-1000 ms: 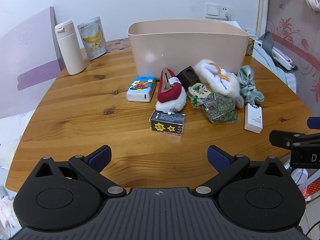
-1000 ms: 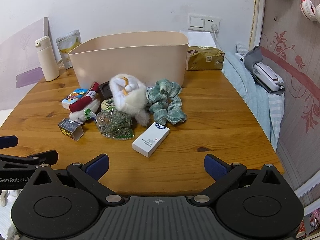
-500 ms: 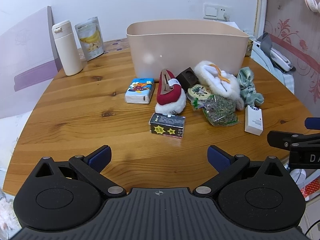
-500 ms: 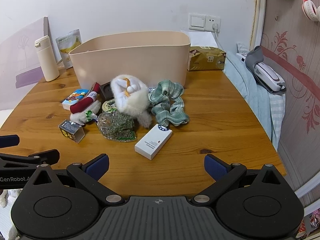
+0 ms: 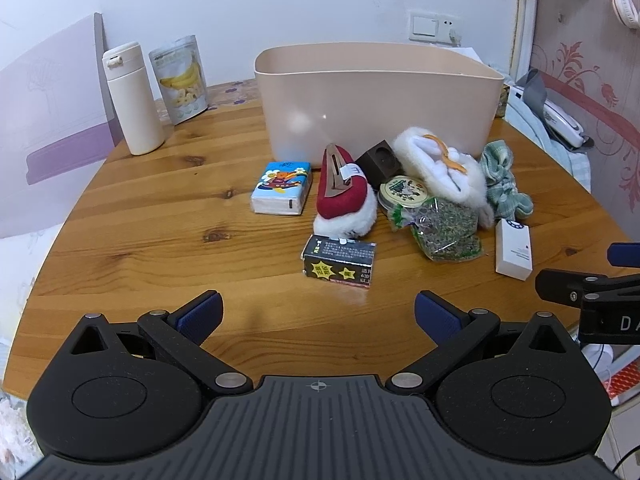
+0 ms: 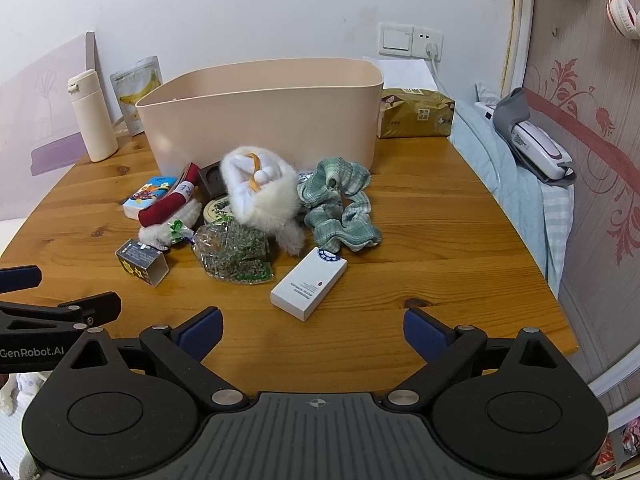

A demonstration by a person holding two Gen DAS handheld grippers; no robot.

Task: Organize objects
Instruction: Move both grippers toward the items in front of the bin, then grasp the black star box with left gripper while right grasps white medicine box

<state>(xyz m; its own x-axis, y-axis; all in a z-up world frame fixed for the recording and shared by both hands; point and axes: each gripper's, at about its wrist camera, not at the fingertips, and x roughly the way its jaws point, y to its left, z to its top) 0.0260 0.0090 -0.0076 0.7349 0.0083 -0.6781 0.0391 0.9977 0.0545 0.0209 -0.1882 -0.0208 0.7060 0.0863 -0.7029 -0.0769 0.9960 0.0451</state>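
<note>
A beige plastic bin point(image 5: 376, 96) point(image 6: 264, 116) stands at the back of the round wooden table point(image 5: 160, 240). In front of it lies a cluster: a tissue pack point(image 5: 282, 193), a red fluffy slipper point(image 5: 344, 200), a black carton point(image 5: 339, 261) point(image 6: 142, 263), a round tin point(image 5: 403, 193), a bag of dried herbs point(image 5: 444, 228) point(image 6: 232, 254), a white fluffy toy point(image 5: 440, 168) point(image 6: 260, 192), a green cloth point(image 6: 340, 208) and a white box point(image 5: 514, 248) point(image 6: 309, 283). My left gripper point(image 5: 318, 312) hovers open just short of the black carton. My right gripper point(image 6: 312, 330) hovers open just short of the white box. Both are empty.
A white flask point(image 5: 134, 98) and a banana snack pouch point(image 5: 182, 78) stand at the back left. A gold packet point(image 6: 416, 114) sits behind the bin on the right. A bed with blue bedding point(image 6: 516, 184) borders the table's right edge. A purple board point(image 5: 48, 128) leans at the left.
Both grippers have crept slightly toward the cluster, so the objects look a little nearer. Nothing on the table has moved, and both grippers stay open.
</note>
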